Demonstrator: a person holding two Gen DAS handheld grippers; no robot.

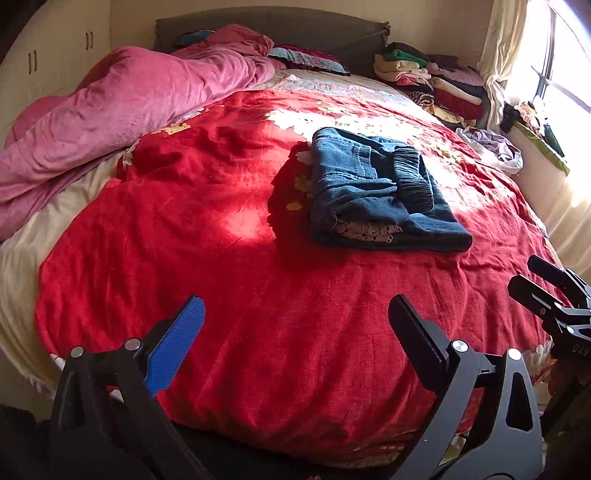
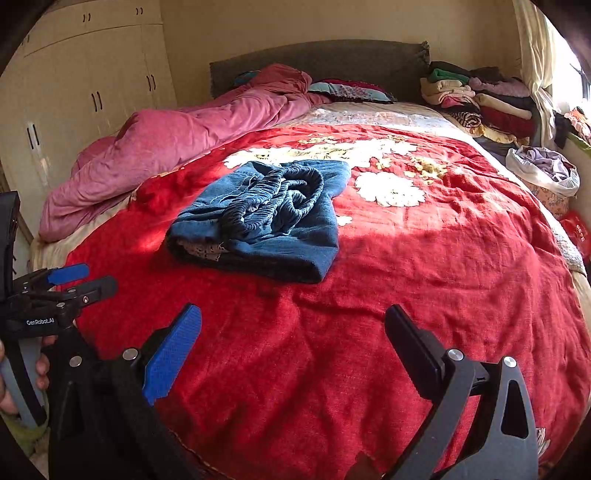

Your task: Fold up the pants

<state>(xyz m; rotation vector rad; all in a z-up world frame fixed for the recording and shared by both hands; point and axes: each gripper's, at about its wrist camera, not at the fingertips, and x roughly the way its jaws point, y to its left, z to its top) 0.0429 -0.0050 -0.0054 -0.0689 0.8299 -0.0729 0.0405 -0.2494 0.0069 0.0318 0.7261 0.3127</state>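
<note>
The left gripper (image 1: 295,317) has its two fingers spread wide with nothing between them, the blue ribbed pad (image 1: 177,343) on one side and the black pad (image 1: 417,343) on the other, both hanging above the near part of the red floral blanket (image 1: 221,277). The right gripper (image 2: 291,325) is likewise spread wide and empty, its blue pad (image 2: 171,350) and black pad (image 2: 413,343) over the same blanket close to the near edge of the bed. In the right wrist view the left gripper appears at the left border with a hand (image 2: 22,373) wrapped around its grey handle; in the left wrist view the right gripper's fingers (image 1: 546,291) show at the right border.

Well ahead of both grippers, apart from them, the blue denim pants (image 2: 266,218) lie folded into a compact bundle in the middle of the blanket, the gathered elastic waistband (image 2: 273,199) bunched on top and a pale lacy lining (image 1: 365,229) peeking from the near fold. Sunlight falls in patches around them.

Further out, a rumpled pink duvet (image 1: 122,107) lies along the left side of the bed up to the dark headboard (image 1: 273,33). A stack of folded clothes (image 1: 432,81) sits at the far right corner, a white bag of laundry (image 1: 495,147) beside the bed's right edge, and cream wardrobe doors (image 2: 92,92) stand at left.
</note>
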